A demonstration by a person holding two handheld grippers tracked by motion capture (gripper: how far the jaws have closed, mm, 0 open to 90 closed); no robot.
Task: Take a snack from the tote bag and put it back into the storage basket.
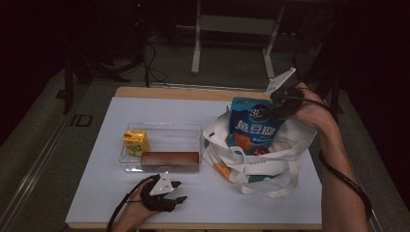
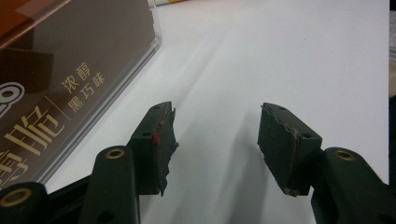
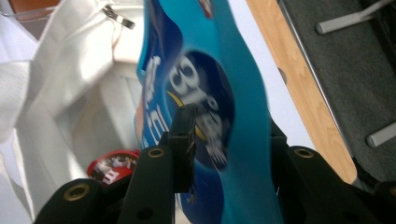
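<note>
From above, my right tongs (image 1: 275,108) pinch the top of the blue snack pouch (image 1: 252,126), which stands upright in the mouth of the white tote bag (image 1: 285,145) near the desk's (image 1: 96,145) right edge. The right gripper view adds what the high view hides: the pouch squeezed between my two jaws, and a red packet (image 3: 112,167) down inside the bag. My left tongs (image 1: 175,192) rest near the desk's front edge, jaws wide and holding nothing. Their own view shows gold lettering on the brown box (image 2: 56,88) just beside them, in the clear tray (image 1: 164,140).
</note>
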